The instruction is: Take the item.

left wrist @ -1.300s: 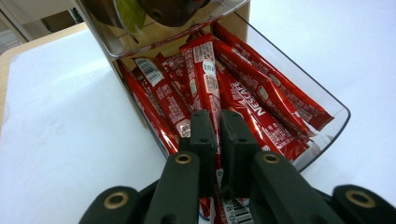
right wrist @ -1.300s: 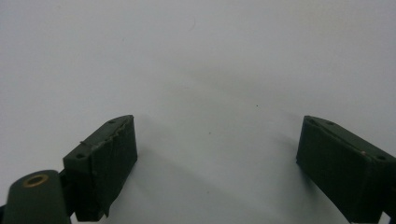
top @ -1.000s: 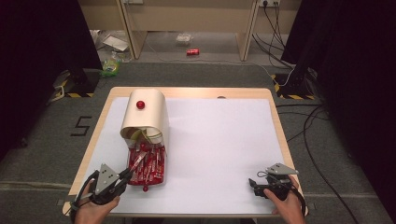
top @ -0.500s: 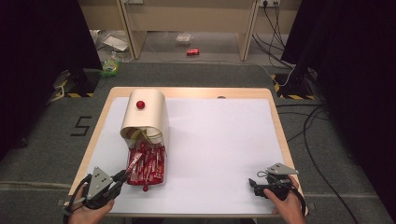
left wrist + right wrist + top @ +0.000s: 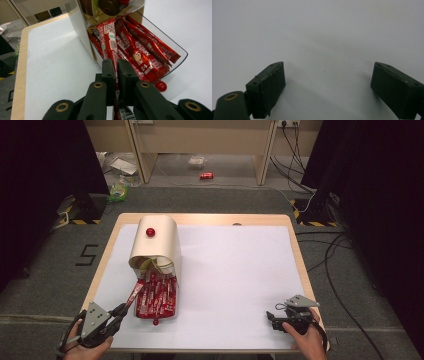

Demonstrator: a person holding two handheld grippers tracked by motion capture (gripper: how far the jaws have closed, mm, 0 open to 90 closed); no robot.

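Observation:
A cream dispenser box (image 5: 155, 242) with a red knob (image 5: 150, 232) stands at the table's left. Its clear drawer (image 5: 170, 312) (image 5: 178, 49) is pulled out toward me and holds several red coffee sachets (image 5: 159, 296) (image 5: 140, 50). At the front left corner my left gripper (image 5: 121, 310) (image 5: 116, 62) is shut on one red sachet (image 5: 135, 292) (image 5: 110, 40), which runs from the drawer's left side down between the jaws. The drawer's red pull knob (image 5: 160, 85) sits at its front. My right gripper (image 5: 270, 316) (image 5: 328, 80) rests open at the front right, nothing between its fingers.
A white sheet (image 5: 235, 265) covers most of the wooden table (image 5: 210, 218). Beyond the table's far edge, a red can (image 5: 206, 176) and litter lie on the floor. Cables (image 5: 330, 255) run along the floor at the right.
My left gripper has drawn back to the left and toward the table's front edge, pulling the held sachet partly out over the drawer's side. The right gripper has stayed put.

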